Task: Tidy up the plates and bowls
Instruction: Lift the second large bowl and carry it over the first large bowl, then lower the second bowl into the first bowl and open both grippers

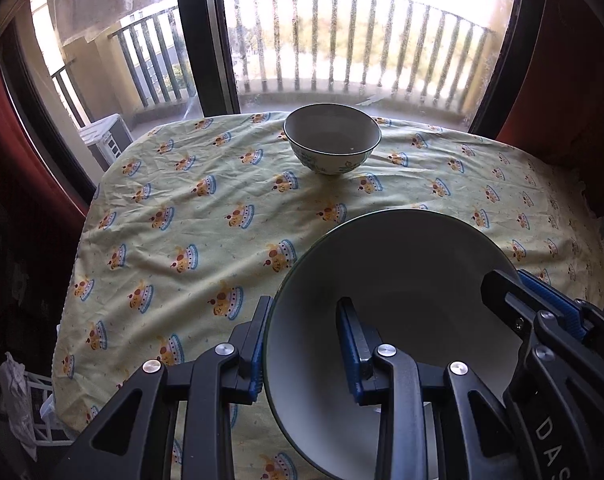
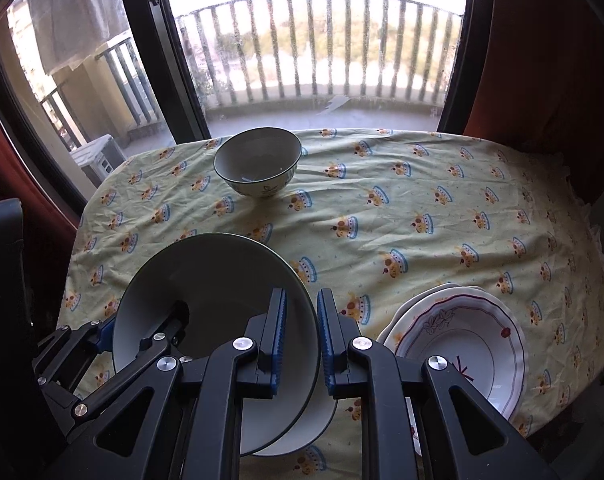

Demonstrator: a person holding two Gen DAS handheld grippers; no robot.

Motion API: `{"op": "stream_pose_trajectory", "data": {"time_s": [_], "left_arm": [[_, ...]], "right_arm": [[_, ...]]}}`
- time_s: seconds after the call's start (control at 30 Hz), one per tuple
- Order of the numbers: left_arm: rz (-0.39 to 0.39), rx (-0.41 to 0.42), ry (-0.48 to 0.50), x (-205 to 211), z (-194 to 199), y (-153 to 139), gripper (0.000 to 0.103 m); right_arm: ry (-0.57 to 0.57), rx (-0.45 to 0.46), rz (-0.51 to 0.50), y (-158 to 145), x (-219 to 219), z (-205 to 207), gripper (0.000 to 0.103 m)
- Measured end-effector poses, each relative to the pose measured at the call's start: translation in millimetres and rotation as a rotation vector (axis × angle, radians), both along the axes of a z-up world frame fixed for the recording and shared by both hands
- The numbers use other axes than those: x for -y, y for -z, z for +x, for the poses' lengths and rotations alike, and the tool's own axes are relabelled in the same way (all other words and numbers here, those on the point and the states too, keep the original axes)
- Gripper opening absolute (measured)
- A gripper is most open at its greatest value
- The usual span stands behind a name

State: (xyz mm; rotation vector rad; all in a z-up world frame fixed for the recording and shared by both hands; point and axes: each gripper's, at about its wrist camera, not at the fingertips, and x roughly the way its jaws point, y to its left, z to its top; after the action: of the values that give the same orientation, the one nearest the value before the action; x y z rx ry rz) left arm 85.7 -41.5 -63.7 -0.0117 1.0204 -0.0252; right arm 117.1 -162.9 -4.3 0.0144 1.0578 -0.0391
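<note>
- Big bowl (image 1: 389,320) is held up over the near part of the surface (image 1: 206,216), which is covered by a yellow cloth with little pictures.
- Its rim is clamped on two sides: the left gripper (image 1: 305,344) has its jaws pressed together on the left edge, and the right gripper (image 2: 302,340) has its jaws pressed together on the right edge.
- One finger of each gripper is seen inside the bowl and one outside.
- A second dish seems to be nested under the big bowl in the right view, but this cannot be told for sure.
- A small bowl (image 2: 258,164) with flowers is stood at the far side, near the window, well apart from the big one.
- A stack of plates (image 2: 461,344) with wavy rims is laid near, on the right.
- The step in hand is judged to be the carrying of the big bowl to its spot.
- Next, the bowl should be kept level, set down softly, and both jaws let go together.
- If only one side is let go, the bowl could be tipped.
</note>
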Motion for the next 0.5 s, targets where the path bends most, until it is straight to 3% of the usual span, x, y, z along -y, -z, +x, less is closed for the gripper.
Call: {"op": "stream_pose_trajectory", "data": {"time_s": [0.5], "left_arm": [[0.021,-0.085,-0.052,6.2,-20.8,38.4,0.030]], "right_arm": [[-0.080,-0.095,-0.003,35.2,8.8,-22.1,0.019]]}}
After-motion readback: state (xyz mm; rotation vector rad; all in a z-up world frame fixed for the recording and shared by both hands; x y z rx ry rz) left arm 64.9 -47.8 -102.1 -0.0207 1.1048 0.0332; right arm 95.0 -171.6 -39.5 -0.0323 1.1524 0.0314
